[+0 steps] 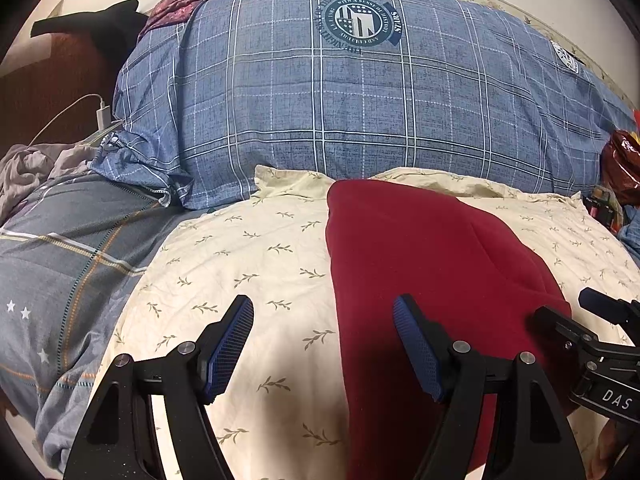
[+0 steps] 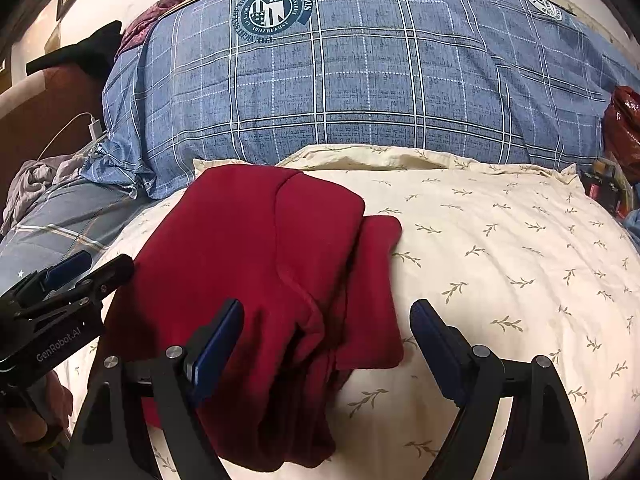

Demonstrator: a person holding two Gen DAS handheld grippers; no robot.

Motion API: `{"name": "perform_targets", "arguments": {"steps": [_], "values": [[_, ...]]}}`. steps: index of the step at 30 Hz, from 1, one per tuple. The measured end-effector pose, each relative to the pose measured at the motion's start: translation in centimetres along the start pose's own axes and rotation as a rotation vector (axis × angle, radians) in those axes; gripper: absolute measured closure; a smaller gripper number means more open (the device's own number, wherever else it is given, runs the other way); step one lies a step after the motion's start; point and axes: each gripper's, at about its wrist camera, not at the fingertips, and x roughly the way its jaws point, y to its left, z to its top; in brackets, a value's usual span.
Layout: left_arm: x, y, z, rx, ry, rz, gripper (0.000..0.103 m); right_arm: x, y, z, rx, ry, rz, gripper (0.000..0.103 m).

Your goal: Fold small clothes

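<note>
Your left gripper hangs over the cream pillow with its jaws wide and nothing between them; its right finger sits above the left edge of the red garment, the left finger above bare pillow. Your right gripper is also wide and holds nothing, with the near part of the garment showing between its fingers; I cannot tell whether the pads touch the cloth. The garment lies on the pillow, a smaller flap lying out to its right in the right wrist view. Behind the pillow rises a blue plaid duvet. A white charger lies at the left, a red bag at the right.
</note>
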Motion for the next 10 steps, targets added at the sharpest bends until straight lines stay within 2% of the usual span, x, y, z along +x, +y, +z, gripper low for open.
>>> {"name": "perform_targets", "arguments": {"steps": [5,10], "values": [[0.02,0.04,0.05,0.004,0.0,-0.004,0.031,0.3,0.09,-0.1,-0.006,0.012,0.002,0.016],[0.22,0.53,0.17,-0.028,0.019,-0.061,0.031,0.23,0.1,-0.13,-0.004,0.012,0.004,0.016]]}}
